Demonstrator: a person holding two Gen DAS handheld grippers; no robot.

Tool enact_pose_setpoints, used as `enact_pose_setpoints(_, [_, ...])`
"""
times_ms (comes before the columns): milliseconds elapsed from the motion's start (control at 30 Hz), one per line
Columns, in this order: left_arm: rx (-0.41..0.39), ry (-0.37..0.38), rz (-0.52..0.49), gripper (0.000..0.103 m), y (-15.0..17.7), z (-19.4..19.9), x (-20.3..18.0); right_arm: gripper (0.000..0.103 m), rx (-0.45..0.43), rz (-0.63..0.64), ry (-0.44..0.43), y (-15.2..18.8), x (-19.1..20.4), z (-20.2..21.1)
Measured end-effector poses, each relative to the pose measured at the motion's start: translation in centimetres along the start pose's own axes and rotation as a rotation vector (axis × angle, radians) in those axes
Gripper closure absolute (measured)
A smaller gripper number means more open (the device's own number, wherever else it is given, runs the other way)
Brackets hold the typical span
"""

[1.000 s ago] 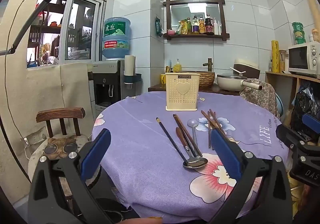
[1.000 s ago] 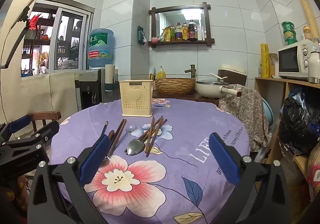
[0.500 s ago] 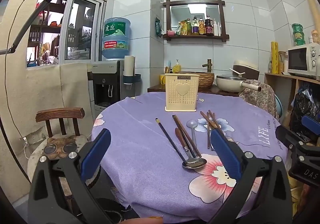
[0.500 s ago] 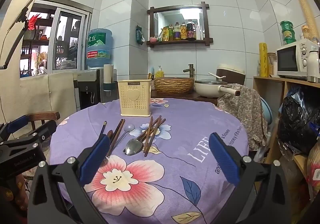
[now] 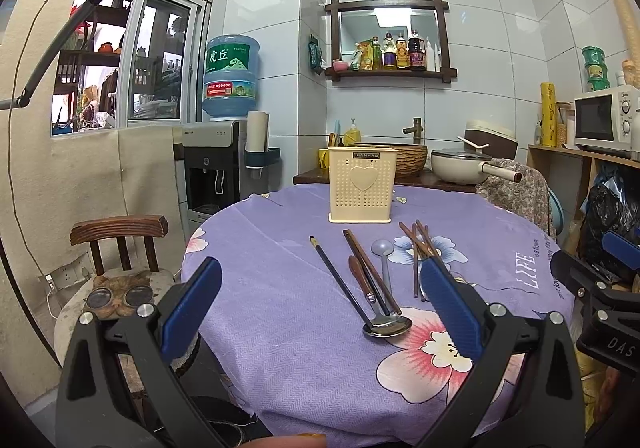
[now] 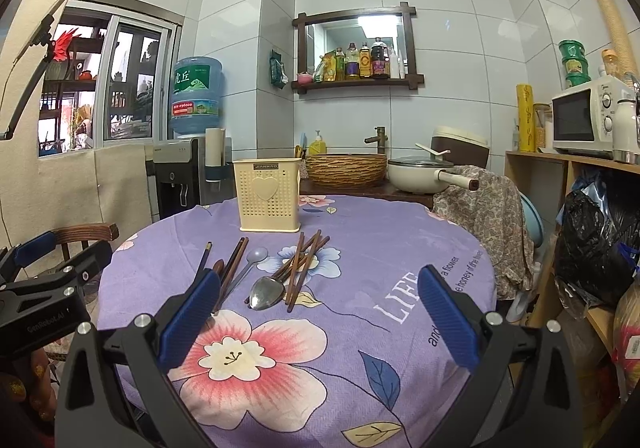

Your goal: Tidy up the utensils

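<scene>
Both your left tongs (image 5: 320,306) and right tongs (image 6: 318,314) are wide open, empty. The chopsticks (image 6: 302,268) and spoons (image 6: 266,293) lie on the surface (image 6: 360,248) before the holder (image 6: 269,195); they are thin, stiff, probably slippery, so grip mid-handle.

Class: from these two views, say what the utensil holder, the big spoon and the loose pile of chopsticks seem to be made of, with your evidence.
Utensil holder: likely cream plastic, matte, with moulded perforations and a heart.
Big spoon: metal, probably stainless steel; its bowl shines and mirrors the room.
Chopsticks: apparently wood, brown and dull, though lacquer cannot be ruled out.
</scene>
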State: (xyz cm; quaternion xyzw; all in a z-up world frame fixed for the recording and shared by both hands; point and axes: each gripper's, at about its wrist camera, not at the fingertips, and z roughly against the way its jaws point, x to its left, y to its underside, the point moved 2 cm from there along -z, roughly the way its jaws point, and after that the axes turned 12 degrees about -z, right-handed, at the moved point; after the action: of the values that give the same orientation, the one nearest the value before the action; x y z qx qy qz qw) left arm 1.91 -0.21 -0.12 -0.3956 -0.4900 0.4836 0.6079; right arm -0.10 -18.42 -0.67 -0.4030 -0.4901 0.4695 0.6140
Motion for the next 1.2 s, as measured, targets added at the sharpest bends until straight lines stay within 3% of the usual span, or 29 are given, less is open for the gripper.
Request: enact_pose_setpoints(1200, [-0.001, 0.005, 0.006, 0.005, -0.05, 0.26, 0.1, 0.006, 0.009, 0.002, 0.001, 0.27, -0.19, -0.38])
